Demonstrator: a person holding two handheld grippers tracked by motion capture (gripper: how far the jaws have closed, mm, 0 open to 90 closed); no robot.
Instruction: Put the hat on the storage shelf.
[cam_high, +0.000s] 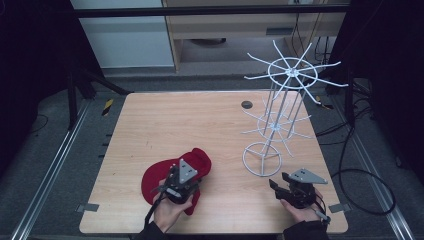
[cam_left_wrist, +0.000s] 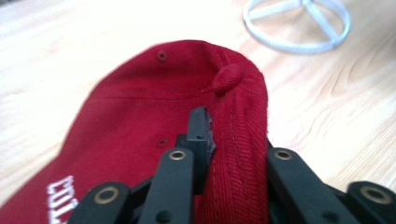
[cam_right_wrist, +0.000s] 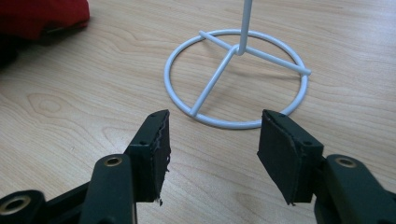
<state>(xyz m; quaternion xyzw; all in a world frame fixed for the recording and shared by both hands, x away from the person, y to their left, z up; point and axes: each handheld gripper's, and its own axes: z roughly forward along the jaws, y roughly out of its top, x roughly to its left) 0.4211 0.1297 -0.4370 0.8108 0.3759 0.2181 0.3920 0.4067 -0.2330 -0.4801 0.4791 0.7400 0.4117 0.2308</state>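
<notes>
A red cap (cam_high: 165, 175) with white lettering lies on the wooden table (cam_high: 200, 130) at the front left. My left gripper (cam_high: 181, 186) is shut on the red cap (cam_left_wrist: 154, 112), pinching a fold of its crown below the top button (cam_left_wrist: 228, 77). My right gripper (cam_high: 286, 189) hovers open at the front right, nothing between its jaws. A white wire rack (cam_high: 280, 115) with spoked hooks stands just beyond it. In the right gripper view, my right gripper (cam_right_wrist: 212, 154) points at the rack's ring base (cam_right_wrist: 236, 77), and the red cap (cam_right_wrist: 42, 16) shows at the top left.
A small dark round grommet (cam_high: 246, 104) sits in the table's far side. Dark floor, metal rails and cables (cam_high: 360, 175) surround the table. A pale cabinet (cam_high: 240, 25) stands behind it.
</notes>
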